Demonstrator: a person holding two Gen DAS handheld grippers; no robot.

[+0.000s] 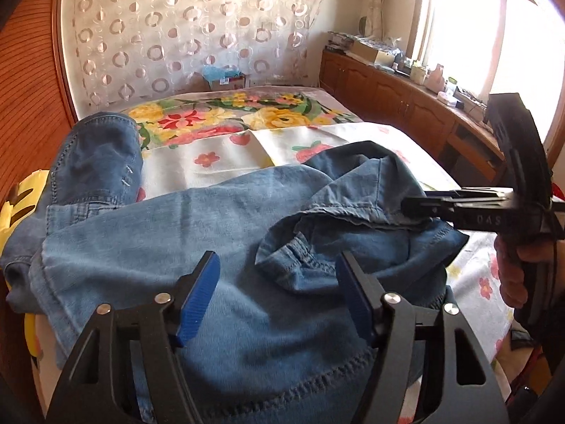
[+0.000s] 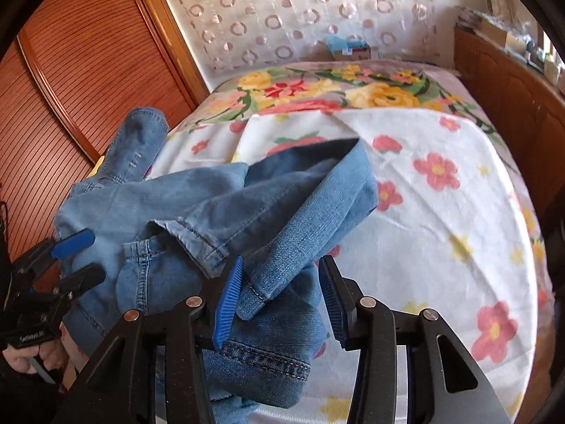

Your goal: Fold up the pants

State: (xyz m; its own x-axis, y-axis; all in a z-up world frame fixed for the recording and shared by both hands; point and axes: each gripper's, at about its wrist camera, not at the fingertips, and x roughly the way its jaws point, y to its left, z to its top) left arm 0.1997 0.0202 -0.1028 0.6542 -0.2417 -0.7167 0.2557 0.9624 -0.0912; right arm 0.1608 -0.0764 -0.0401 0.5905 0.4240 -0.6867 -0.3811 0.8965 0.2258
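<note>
Blue denim pants (image 1: 197, 226) lie bunched on the near end of a bed (image 2: 441, 233), on a white sheet with red and yellow flowers; one leg (image 1: 99, 155) stretches away toward the wooden slatted wardrobe (image 1: 28, 113) on the left, the rest piled in loose folds at the near edge. Left gripper (image 1: 277, 300) hovers over the middle of the pile, blue pads apart with denim below and between them, pads not pressing on cloth: open. Right gripper (image 2: 279, 300) sits at the right side of the pile, jaws parted; a hemmed cuff (image 2: 279, 268) lies in the gap, touching or nearly touching the left pad, clear of the right pad, so not clamped: open. In the left wrist view the right gripper shows from the side at the right edge, its tip at a folded denim edge, with a hand (image 1: 512, 275) on its handle. In the right wrist view the left gripper comes in from the left, fingers spread against the denim, held by a hand (image 2: 21, 360) low in the corner. Behind the bed: circle-patterned curtain (image 1: 197, 28), wooden cabinets (image 1: 388, 95) under a bright window (image 1: 494, 35).
</note>
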